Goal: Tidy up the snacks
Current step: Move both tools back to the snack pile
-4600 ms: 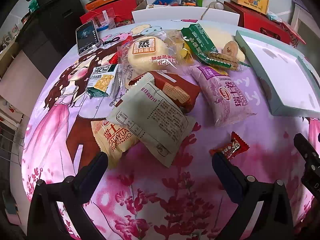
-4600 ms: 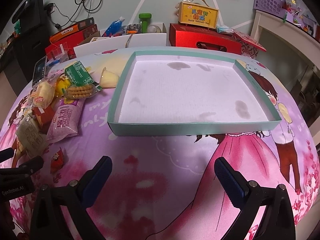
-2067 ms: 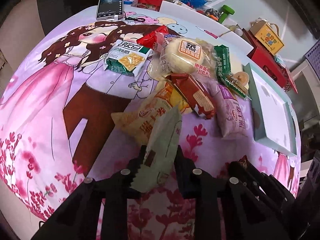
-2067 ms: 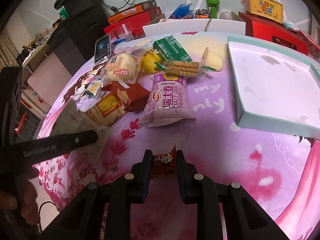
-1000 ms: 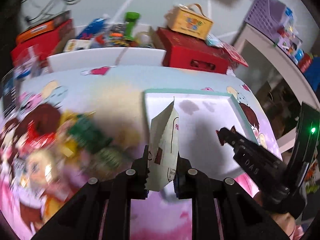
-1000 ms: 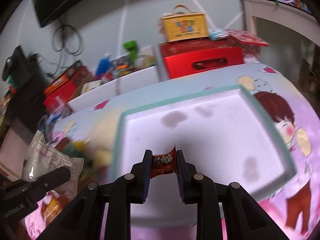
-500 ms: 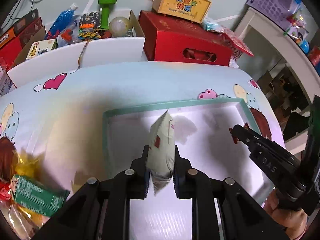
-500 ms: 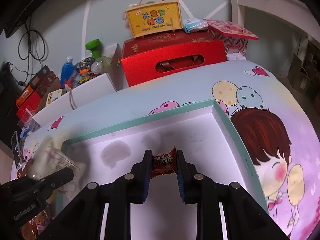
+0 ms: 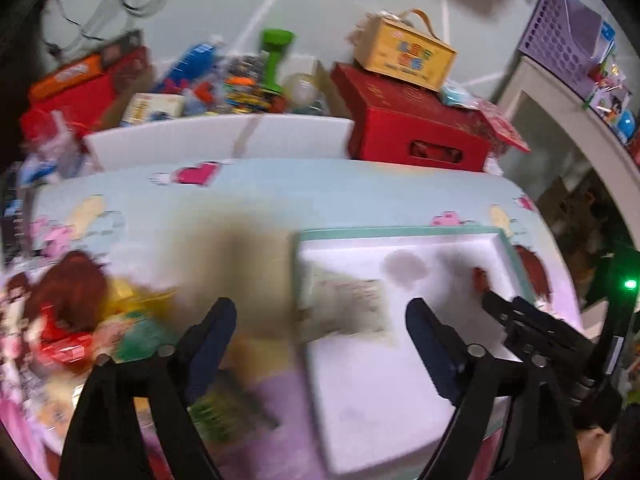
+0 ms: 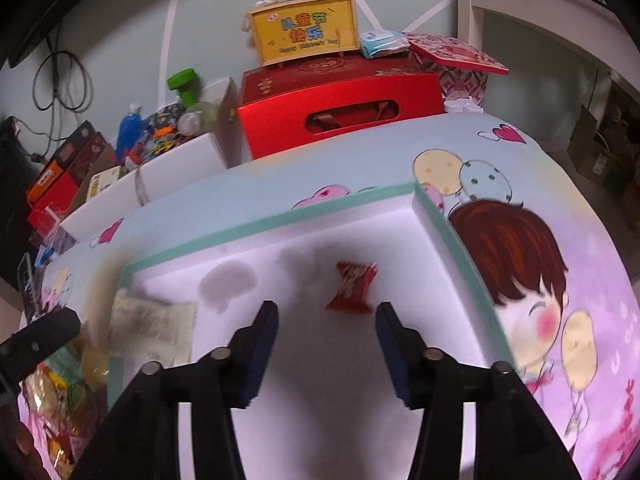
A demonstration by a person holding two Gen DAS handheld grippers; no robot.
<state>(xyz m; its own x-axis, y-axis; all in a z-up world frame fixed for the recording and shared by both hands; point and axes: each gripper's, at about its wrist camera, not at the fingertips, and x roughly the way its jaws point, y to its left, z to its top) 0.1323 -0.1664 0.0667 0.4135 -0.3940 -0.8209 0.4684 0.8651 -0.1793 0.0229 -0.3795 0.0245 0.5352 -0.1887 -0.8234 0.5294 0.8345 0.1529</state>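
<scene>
A white tray with a teal rim (image 9: 400, 233) (image 10: 320, 208) lies on the cartoon-print cloth. A pale beige snack packet (image 9: 346, 305) (image 10: 149, 325) lies flat in the tray's near-left corner. It is free of my left gripper (image 9: 320, 322), whose jaws are opening wide above it with nothing pressed between them. A small red candy (image 10: 352, 286) (image 9: 478, 278) rests on the tray floor just beyond my right gripper (image 10: 326, 322). That gripper's jaws are opening too, and its pads touch nothing. The left wrist view is blurred.
A pile of several snack packs (image 9: 80, 332) (image 10: 60, 392) lies left of the tray. Behind the table stand a red box (image 10: 340, 108) with a yellow handled box (image 10: 304, 32) on top, and a white box (image 9: 216, 136) of toys.
Both grippers went from shut to open. The beige packet dropped from the left one into the tray, and the red candy dropped from the right one onto the tray floor.
</scene>
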